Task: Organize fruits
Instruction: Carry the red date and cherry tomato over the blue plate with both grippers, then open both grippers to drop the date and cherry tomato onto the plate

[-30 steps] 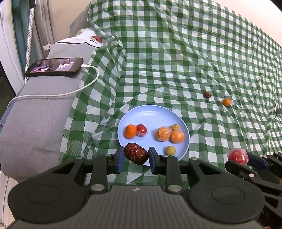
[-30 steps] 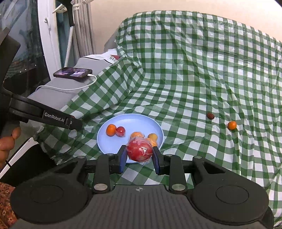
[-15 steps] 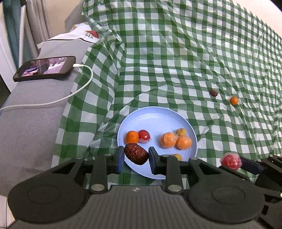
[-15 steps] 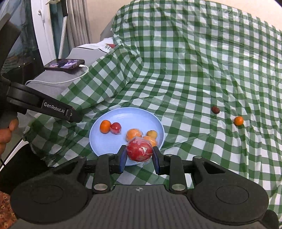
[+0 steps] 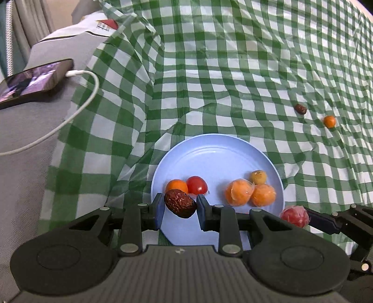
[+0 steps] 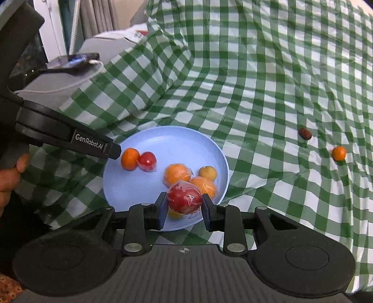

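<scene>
A home, most likely a living room. A wrinkled green-and-white checked plastic tablecloth (image 5: 233,70) is draped over soft furniture rather than a flat table. To the left, a grey fabric cushion or armrest (image 5: 28,139) carries a dark smartphone (image 5: 32,81) plugged into a white charging cable (image 5: 77,111). Pleated curtains (image 6: 98,18) hang at far left.
</scene>
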Demonstrator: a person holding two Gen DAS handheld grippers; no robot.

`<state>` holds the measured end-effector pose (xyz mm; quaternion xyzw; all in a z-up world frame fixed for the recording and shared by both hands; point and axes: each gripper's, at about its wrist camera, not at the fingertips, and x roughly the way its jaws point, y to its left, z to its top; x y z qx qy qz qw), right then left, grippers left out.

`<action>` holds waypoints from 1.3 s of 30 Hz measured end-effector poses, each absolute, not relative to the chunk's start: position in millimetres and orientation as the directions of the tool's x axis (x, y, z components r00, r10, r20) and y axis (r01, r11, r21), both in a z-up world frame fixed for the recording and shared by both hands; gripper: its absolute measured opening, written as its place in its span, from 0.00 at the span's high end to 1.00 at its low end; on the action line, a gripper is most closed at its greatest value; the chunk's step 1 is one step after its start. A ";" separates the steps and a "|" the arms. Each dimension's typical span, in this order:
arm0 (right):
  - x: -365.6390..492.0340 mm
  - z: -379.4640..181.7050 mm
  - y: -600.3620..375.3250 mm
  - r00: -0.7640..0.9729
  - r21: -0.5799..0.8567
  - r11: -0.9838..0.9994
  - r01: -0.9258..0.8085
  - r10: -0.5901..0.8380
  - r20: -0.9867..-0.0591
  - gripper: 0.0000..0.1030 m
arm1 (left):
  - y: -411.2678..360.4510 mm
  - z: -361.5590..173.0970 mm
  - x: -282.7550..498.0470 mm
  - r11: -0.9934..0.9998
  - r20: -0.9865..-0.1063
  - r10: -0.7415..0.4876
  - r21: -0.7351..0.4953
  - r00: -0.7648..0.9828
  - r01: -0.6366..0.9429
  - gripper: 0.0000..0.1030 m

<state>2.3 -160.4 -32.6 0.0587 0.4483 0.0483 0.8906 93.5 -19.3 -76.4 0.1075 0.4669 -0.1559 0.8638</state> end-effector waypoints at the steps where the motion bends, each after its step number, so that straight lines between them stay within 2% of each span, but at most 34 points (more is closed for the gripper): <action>1: 6.0 -36.3 -160.1 0.587 0.146 0.989 -0.034 0.138 -0.798 0.69 | -21.2 -78.9 95.9 0.927 -0.841 -0.168 0.043 0.514 0.373 0.69; 12: 33.4 -55.9 -157.7 0.556 0.142 0.988 -0.057 0.149 -0.818 0.68 | -32.6 -99.3 122.6 0.917 -0.848 -0.156 0.067 0.507 0.394 0.67; 13: 34.4 -55.3 -157.3 0.560 0.143 0.988 -0.064 0.154 -0.814 0.67 | -31.9 -98.4 123.4 0.916 -0.846 -0.164 0.060 0.507 0.397 0.48; 14: 35.5 -54.2 -156.9 0.564 0.139 0.988 -0.069 0.154 -0.812 0.57 | -30.6 -96.4 123.7 0.917 -0.843 -0.169 0.055 0.510 0.395 0.17; 15: 36.0 -52.5 -156.6 0.567 0.137 0.988 -0.074 0.154 -0.809 0.42 | -29.8 -93.9 123.0 0.922 -0.836 -0.163 0.060 0.524 0.382 0.06; 16: 35.5 -49.9 -156.5 0.573 0.132 0.988 -0.076 0.152 -0.806 0.36 | -27.5 -89.5 120.4 0.930 -0.818 -0.151 0.073 0.556 0.359 0.01; 18: 31.2 -42.6 -156.6 0.589 0.116 0.991 -0.073 0.137 -0.797 0.20 | -24.4 -81.4 114.9 0.929 -0.799 -0.154 0.082 0.581 0.360 0.00; 24: 1.2 -24.8 -155.3 0.561 0.130 0.989 -0.073 0.149 -0.814 0.05 | -6.8 -67.3 84.4 0.921 -0.813 -0.143 0.101 0.565 0.377 0.00; 29: -33.5 -13.1 -148.9 0.534 0.162 0.984 -0.070 0.174 -0.827 0.03 | 12.3 -56.3 48.0 0.932 -0.815 -0.131 0.092 0.565 0.349 0.00; 39: -69.4 21.6 -153.1 0.636 0.125 0.992 0.001 0.096 -0.765 0.01 | 26.3 -36.1 -2.0 0.943 -0.768 -0.142 0.087 0.624 0.322 0.00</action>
